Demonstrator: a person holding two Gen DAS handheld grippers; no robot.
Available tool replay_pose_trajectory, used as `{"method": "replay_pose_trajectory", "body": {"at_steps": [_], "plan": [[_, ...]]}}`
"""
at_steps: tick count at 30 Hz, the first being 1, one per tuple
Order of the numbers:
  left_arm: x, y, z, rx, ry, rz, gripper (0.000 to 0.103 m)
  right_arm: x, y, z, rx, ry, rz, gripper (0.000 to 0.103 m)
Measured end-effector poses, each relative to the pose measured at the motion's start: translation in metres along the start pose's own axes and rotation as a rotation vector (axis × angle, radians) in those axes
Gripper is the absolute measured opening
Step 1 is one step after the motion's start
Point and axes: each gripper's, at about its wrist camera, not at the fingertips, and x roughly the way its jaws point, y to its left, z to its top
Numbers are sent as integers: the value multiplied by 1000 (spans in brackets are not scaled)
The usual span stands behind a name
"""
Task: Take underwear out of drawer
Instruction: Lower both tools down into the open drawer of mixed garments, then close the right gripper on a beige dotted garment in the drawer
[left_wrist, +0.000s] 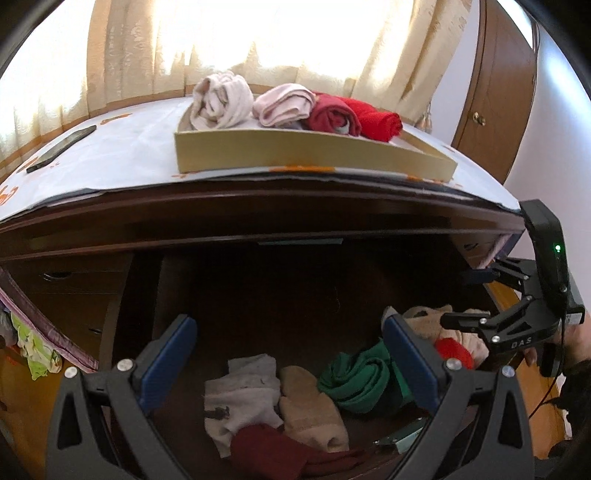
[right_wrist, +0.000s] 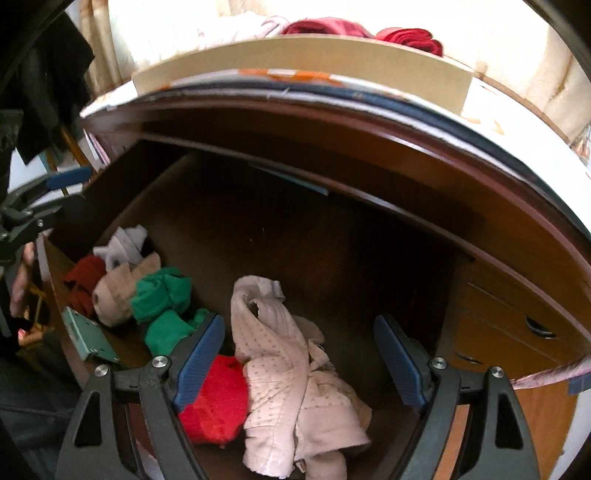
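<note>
The open dark wooden drawer (left_wrist: 280, 295) (right_wrist: 332, 240) holds several loose pieces of underwear. In the left wrist view my left gripper (left_wrist: 288, 350) stands open above a grey-white piece (left_wrist: 240, 398), a beige piece (left_wrist: 310, 410), a green piece (left_wrist: 354, 380) and a dark red piece (left_wrist: 273, 454). My right gripper (right_wrist: 299, 354) is open over a cream dotted garment (right_wrist: 288, 369), with a bright red piece (right_wrist: 214, 402) by its left pad. Neither gripper holds anything. Each gripper shows in the other's view: the right gripper (left_wrist: 465, 299) and the left gripper (right_wrist: 62, 199).
On the dresser top a cardboard box (left_wrist: 295, 155) holds rolled pink, white and red pieces. A dark phone (left_wrist: 61, 147) lies to its left. A teal object (right_wrist: 85, 339) leans in the drawer's corner. Small drawers (right_wrist: 517, 325) sit at the right, and curtains (left_wrist: 147, 55) hang behind.
</note>
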Motion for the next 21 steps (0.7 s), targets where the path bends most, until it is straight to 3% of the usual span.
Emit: {"method": "replay_pose_trajectory", "body": {"at_steps": [6,11,21], "plan": [[3,-1,-1,2,14,0,102,11,6,2,-30,64,-17,84],[3,-2,-1,5,16,1,102,23,13,3,-71,123,-21,68],[5,-3,-1,11,20,2,102,45,22,7,-106,227,5,62]]}}
